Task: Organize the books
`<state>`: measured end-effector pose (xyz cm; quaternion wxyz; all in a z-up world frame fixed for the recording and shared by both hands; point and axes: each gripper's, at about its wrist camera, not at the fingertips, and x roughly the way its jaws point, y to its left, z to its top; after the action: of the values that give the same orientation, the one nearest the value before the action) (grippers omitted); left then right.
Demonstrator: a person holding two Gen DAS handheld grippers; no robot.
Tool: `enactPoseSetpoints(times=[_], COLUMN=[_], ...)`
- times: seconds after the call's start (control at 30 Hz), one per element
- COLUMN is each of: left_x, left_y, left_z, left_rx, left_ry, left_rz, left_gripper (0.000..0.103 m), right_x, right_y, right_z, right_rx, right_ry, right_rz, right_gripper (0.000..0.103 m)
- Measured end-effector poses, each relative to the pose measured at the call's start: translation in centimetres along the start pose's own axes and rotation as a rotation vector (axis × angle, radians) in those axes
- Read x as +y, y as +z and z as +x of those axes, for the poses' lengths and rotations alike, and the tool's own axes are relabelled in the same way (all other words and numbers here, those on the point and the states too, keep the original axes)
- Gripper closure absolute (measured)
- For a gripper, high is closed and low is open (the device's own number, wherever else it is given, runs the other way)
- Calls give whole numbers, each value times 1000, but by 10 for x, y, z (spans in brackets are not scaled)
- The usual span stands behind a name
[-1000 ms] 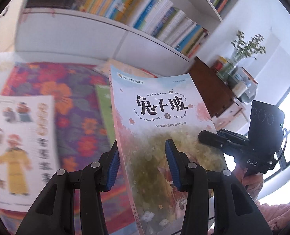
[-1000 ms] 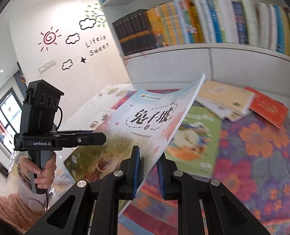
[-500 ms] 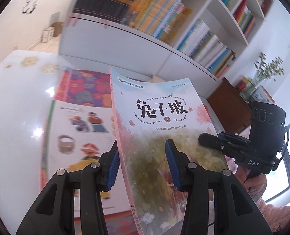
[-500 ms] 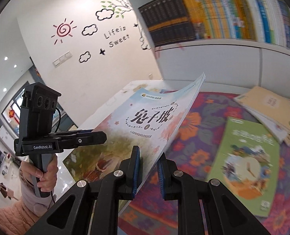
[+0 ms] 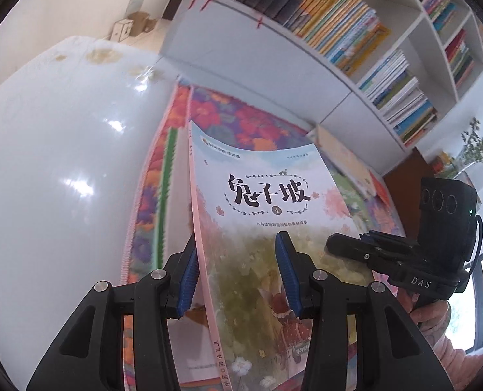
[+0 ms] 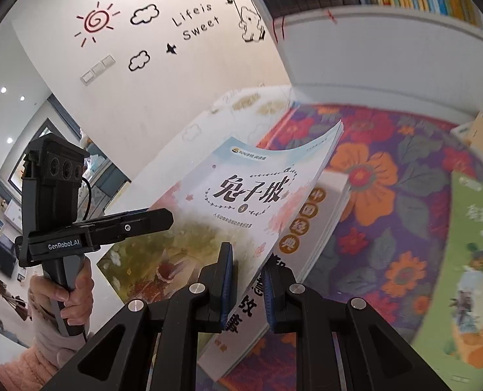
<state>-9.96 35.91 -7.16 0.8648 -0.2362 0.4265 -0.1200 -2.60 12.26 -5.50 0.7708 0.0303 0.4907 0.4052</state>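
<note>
Above the flowered cloth [image 6: 388, 176], the book [image 5: 274, 228] hangs tilted between both claws, clear of the table. Left claw [image 5: 238, 277] is closed narrow on the spine-side edge, one pad under, one on the cover. Right claw [image 6: 244, 280] pinches the opposite page edge, nearly shut.

Risks, as judged:
- Book is thin and soft; the cover already bows near its far corner. If the two claws drift apart or twist against each other, pages could crease or tear at the pads.
- Right claw holds only a thin margin of the fore-edge. A slip there would leave the book swinging from the left claw alone.
- A white book [image 6: 319, 224] lies on the cloth directly beneath. Lowering at an angle could catch a corner on it and shove it askew, or land the held book off-square.

Surface: white glossy table [image 5: 62, 163], partly covered by the bright cloth. A green book [image 6: 469, 260] lies on the cloth to the right; more books [image 5: 345, 163] lie near the back.

Room: white bookshelf [image 5: 355, 39] packed with books behind the table, wall decals [image 6: 189, 19] on the side wall, a plant [image 5: 475, 150] by the window.
</note>
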Motion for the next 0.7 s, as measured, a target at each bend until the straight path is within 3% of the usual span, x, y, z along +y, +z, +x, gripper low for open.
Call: enactPoseSetpoints(times=[0.27, 0.4, 0.57, 0.7], left_x=[3, 2, 1, 7], left_y=[-7, -5, -3, -3], left_z=[6, 4, 5, 8], left_rx=[34, 45, 45, 58], left_ry=[75, 115, 225, 239], left_rz=[22, 26, 52, 18], left_gripper=[62, 60, 57, 57], right_x=[-6, -10, -12, -7], right_y=[-5, -5, -3, -2], right_z=[27, 31, 33, 34], right_rx=[78, 84, 95, 104], right_ry=[2, 8, 0, -25], right_rz=[35, 55, 82, 77], right_gripper=[87, 86, 83, 80])
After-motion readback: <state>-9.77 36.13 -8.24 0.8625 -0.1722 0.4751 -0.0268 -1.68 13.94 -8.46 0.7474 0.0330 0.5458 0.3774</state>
